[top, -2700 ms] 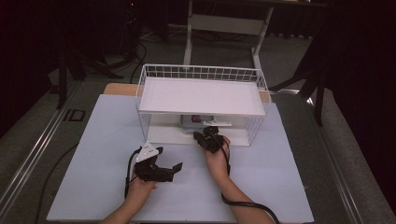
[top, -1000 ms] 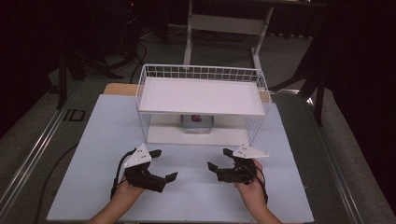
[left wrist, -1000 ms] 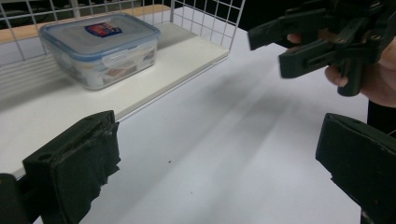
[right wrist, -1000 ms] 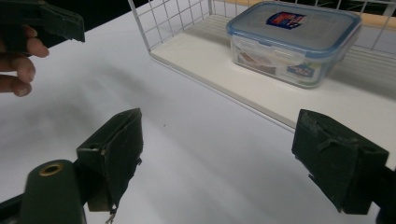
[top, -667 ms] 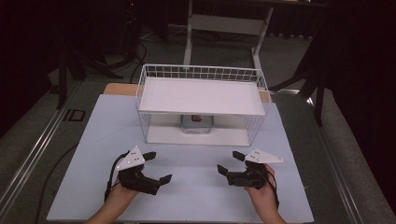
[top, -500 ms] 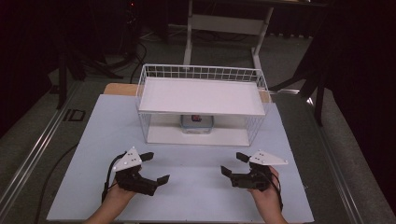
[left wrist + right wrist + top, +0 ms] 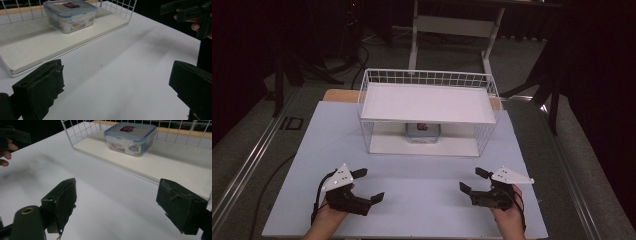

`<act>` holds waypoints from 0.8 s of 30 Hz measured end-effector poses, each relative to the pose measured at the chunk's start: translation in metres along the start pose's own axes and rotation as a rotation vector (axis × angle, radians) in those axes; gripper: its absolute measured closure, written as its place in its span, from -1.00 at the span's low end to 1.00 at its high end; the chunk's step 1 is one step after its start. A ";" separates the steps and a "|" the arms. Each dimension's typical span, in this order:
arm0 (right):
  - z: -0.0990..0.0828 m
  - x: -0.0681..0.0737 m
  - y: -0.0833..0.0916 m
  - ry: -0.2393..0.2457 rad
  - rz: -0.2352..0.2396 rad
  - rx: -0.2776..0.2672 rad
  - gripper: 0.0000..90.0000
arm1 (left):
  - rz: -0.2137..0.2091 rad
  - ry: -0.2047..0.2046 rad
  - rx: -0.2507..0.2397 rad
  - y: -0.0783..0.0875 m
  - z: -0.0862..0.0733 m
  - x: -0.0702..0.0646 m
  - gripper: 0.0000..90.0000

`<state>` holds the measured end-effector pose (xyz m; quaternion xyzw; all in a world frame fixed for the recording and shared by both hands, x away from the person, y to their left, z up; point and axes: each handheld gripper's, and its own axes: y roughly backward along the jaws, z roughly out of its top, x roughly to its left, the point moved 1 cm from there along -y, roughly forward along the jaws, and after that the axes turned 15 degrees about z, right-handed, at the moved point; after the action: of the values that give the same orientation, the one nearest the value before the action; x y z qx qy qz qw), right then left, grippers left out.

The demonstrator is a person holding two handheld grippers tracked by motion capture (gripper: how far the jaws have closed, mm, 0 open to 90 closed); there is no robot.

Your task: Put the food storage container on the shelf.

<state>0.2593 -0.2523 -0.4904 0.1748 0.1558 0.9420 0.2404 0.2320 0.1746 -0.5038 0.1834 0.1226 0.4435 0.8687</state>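
Note:
A clear lidded food container (image 7: 423, 132) with a red-and-blue label sits on the lower board of a white wire rack (image 7: 427, 101). It also shows in the left gripper view (image 7: 70, 15) and the right gripper view (image 7: 131, 137). My left gripper (image 7: 369, 185) is open over the near left of the white table, nothing between its jaws (image 7: 115, 85). My right gripper (image 7: 471, 180) is open at the near right, also empty (image 7: 120, 200). Both are well short of the rack and point toward it.
The rack's white top board (image 7: 427, 102) covers the container from above, with wire sides around it. The white tabletop (image 7: 422, 175) stretches between the grippers and the rack. Dark floor, cables and a stand's legs (image 7: 452, 30) lie beyond the table.
The right gripper drew back from the rack's lower shelf to the near right, leaving the container there. The left gripper slid back toward the near edge. Both stand open.

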 end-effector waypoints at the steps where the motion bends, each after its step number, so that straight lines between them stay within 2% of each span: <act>1: -0.001 -0.001 0.000 0.003 0.004 0.004 -0.63 | 0.001 -0.007 0.003 0.000 -0.001 0.000 -0.99; 2: -0.001 -0.001 0.000 0.003 0.004 0.004 -0.63 | 0.001 -0.007 0.003 0.000 -0.001 0.000 -0.99; 3: -0.006 -0.003 0.001 0.025 0.015 0.023 -0.63 | 0.009 -0.015 0.002 -0.001 -0.004 0.000 -0.99; 5: -0.010 -0.007 0.002 0.020 0.025 0.025 -0.63 | 0.009 -0.022 0.001 -0.002 -0.005 0.000 -0.99; 8: -0.014 -0.013 0.001 0.039 0.034 0.043 -0.64 | 0.018 -0.027 0.000 -0.003 -0.006 0.001 -0.99; 11: -0.016 -0.016 -0.001 0.048 0.023 0.058 -0.64 | 0.023 -0.025 0.004 -0.004 -0.008 0.001 -0.99; 15: -0.019 -0.020 -0.003 0.067 0.035 0.070 -0.68 | 0.020 -0.029 0.014 -0.006 -0.012 0.003 -0.99; 18: -0.019 -0.021 -0.004 0.094 0.023 0.090 -0.68 | 0.011 -0.025 -0.014 -0.006 -0.014 0.005 -0.99; 24: -0.023 -0.025 -0.006 0.055 0.032 0.089 -0.68 | 0.034 -0.026 -0.031 -0.006 -0.015 0.007 -0.99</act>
<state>0.2736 -0.2645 -0.5192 0.1620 0.2012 0.9423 0.2130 0.2346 0.1800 -0.5201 0.1778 0.1014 0.4575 0.8654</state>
